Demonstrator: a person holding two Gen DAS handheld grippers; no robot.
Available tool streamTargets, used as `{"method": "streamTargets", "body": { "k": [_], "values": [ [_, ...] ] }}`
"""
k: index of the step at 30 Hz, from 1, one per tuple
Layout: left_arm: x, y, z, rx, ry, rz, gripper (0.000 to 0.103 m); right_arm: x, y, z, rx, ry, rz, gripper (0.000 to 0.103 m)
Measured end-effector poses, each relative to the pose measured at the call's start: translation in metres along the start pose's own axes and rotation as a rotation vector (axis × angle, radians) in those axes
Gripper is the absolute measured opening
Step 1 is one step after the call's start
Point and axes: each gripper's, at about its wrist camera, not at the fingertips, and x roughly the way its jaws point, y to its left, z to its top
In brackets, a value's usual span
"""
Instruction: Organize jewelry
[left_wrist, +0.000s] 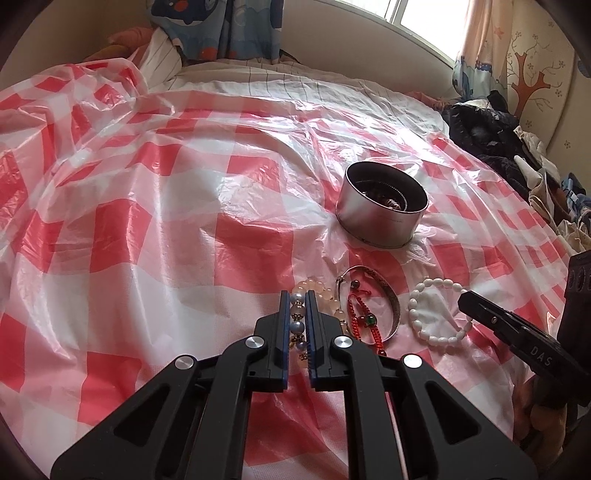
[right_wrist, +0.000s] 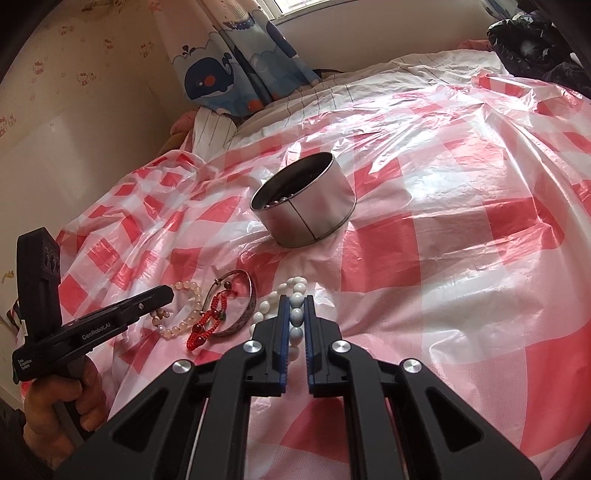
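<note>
On the red-and-white checked plastic sheet lie a pale peach bead bracelet, a silver bangle, a red braided cord bracelet and a white bead bracelet. My left gripper is shut on the peach bracelet's strand of grey pearls and gold spacers. In the right wrist view my right gripper is shut on the white bead bracelet. Behind them a round silver tin stands open, with beads inside. The left gripper shows from the side beside the peach bracelet.
The sheet covers a bed with striped linen behind. Dark clothes are piled at the right edge. A whale-print curtain hangs at the back wall. A hand holds the left gripper's handle at the lower left.
</note>
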Motion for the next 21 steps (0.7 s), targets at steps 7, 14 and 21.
{"method": "streamTargets", "body": {
  "k": [7,14,21],
  "values": [
    [-0.0015,0.0001,0.0014,-0.005,-0.006,-0.009,0.007,-0.0025,-0.0016,0.0002,0.015,-0.009,0.015,0.008],
    [-0.0002,-0.0004,0.0017,-0.001,-0.004,-0.007,0.007,-0.0026,-0.0015,0.0005,0.022,-0.013,0.019,0.008],
    [-0.0057,-0.0032,0.0036,0.001,-0.022,-0.039,0.007,-0.0048,0.0000,0.0014,0.034,-0.027,0.037,0.008]
  ]
}}
